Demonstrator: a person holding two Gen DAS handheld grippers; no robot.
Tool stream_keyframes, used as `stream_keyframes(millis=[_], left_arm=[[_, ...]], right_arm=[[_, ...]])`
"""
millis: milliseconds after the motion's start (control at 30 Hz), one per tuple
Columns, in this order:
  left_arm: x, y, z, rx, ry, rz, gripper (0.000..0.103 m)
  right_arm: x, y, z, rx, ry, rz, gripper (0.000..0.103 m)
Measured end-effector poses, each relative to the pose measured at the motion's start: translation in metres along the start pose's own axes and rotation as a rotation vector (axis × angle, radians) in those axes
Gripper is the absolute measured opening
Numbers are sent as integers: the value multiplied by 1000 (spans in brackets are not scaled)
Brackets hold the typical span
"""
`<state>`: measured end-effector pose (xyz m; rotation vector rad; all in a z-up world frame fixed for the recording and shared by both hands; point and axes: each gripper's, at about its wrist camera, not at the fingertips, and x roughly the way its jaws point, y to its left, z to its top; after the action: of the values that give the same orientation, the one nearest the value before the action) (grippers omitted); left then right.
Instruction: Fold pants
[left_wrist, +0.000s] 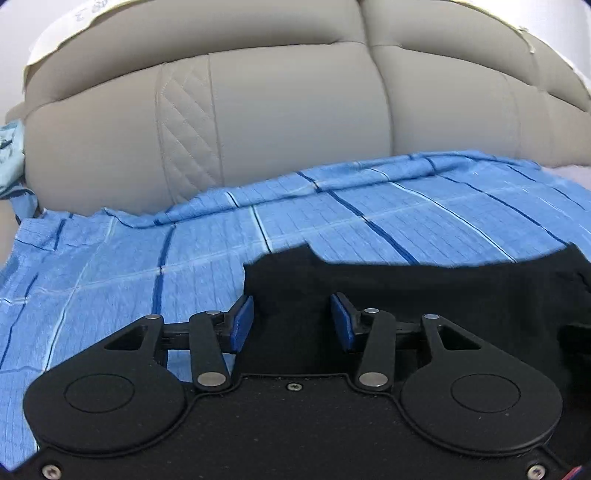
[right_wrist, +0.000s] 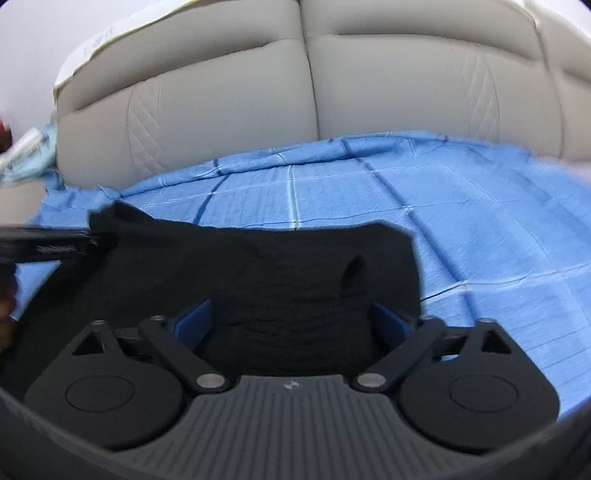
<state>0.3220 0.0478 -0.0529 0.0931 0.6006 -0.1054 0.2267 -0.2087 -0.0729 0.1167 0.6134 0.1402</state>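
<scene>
Left wrist view: left hand-held gripper (left_wrist: 291, 319), blue pads part-spread, black pants (left_wrist: 424, 288) between them at lower centre; pad contact unclear, so grip cannot be told. Pants lie on blue checked sheet (left_wrist: 129, 266) before beige headboard (left_wrist: 277, 110). Faint scrawl on white paper (left_wrist: 62, 29), upper left, unreadable.

Right wrist view: right hand-held gripper (right_wrist: 291, 319) spread wide over pants (right_wrist: 258, 266). Small emblem on its body, illegible.

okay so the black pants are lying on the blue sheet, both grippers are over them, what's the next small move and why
Probably close the right gripper on the near edge of the black pants. Its jaws stand wide apart with fabric between them but not pinched, while the left gripper has fabric between narrower jaws, its grip unclear. Pinching that edge seems needed before lifting over the blue sheet.
</scene>
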Motion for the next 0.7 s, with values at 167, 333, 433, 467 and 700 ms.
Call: stream_keyframes(millis=[167, 333, 433, 467, 700], left_arm=[[14, 4, 15, -43, -35, 29, 47], [26, -6, 13, -31, -12, 41, 53], [14, -10, 13, -17, -48, 2, 64], [12, -10, 12, -7, -56, -9, 70], [15, -2, 8, -37, -19, -7, 73]], right_arm=[[-23, 16, -1, -93, -147, -48, 47], [-20, 24, -12, -176, -214, -192, 48], [-23, 21, -18, -186, -219, -238, 49], [-23, 22, -20, -190, -220, -264, 53], [-29, -12, -10, -55, -165, -186, 92]])
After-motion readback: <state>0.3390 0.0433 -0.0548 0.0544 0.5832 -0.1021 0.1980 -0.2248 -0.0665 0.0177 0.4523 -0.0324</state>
